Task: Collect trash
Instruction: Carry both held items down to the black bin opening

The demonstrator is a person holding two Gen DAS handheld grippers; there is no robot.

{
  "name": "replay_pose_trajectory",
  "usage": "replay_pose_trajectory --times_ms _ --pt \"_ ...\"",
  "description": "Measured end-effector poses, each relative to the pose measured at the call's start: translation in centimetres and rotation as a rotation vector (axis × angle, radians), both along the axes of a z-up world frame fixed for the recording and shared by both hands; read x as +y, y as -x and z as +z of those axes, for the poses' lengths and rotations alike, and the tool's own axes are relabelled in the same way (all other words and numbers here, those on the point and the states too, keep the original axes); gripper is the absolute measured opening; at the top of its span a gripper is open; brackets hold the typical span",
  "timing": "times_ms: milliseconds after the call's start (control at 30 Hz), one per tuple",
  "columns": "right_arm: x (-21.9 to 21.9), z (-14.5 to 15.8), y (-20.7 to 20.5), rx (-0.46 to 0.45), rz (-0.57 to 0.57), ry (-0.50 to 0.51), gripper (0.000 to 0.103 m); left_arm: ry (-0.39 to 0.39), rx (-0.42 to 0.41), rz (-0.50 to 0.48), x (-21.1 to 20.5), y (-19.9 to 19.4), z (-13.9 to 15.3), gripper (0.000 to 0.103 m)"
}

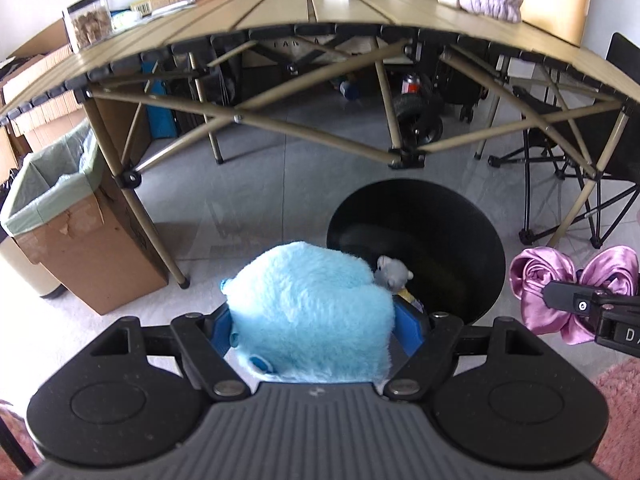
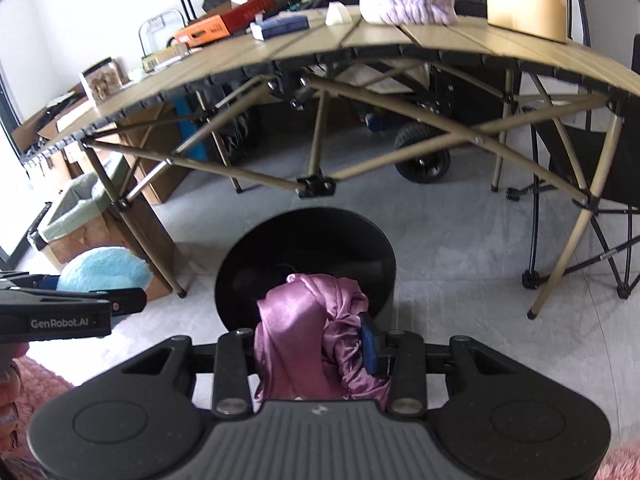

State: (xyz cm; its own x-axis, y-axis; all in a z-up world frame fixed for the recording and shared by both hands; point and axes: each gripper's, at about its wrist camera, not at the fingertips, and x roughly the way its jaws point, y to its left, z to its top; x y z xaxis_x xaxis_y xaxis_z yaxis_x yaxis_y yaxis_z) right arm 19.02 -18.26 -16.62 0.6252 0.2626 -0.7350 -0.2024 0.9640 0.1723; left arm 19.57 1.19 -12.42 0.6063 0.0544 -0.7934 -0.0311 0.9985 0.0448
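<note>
My left gripper [image 1: 316,320] is shut on a fluffy light-blue plush toy [image 1: 312,308], which fills the space between its blue pads; a small grey plush part [image 1: 392,272] sticks out at its far side. My right gripper [image 2: 316,340] is shut on a bundle of pink satin cloth [image 2: 304,340]. Both loads hang just above the near rim of a round black bin [image 1: 424,240] on the floor, also seen in the right wrist view as the black bin [image 2: 320,248]. From the left wrist view the satin cloth [image 1: 560,280] shows at the right; the plush toy [image 2: 104,268] shows at the left of the right wrist view.
A folding tan table [image 1: 320,12] with crossed legs stands right behind the bin, carrying boxes, a jar and a lilac towel. A cardboard box with a green liner [image 1: 72,216] sits on the floor at the left. A folding chair [image 1: 580,152] is at the right. Pink rug [image 1: 624,392] lies near me.
</note>
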Motion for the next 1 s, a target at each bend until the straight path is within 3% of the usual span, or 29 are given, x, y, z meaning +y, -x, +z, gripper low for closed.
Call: replay_pose_trajectory --times_ms 633,1000 --pt "-3.1 -3.9 -2.9 0.107 -0.121 0.023 0.037 -0.005 0.132 -0.001 0.1 -2.6 -4.2 0.077" --pt "-4.4 -4.6 -5.1 0.117 -0.168 0.030 0.037 0.002 0.153 -0.014 -0.8 -4.6 -4.7 0.077"
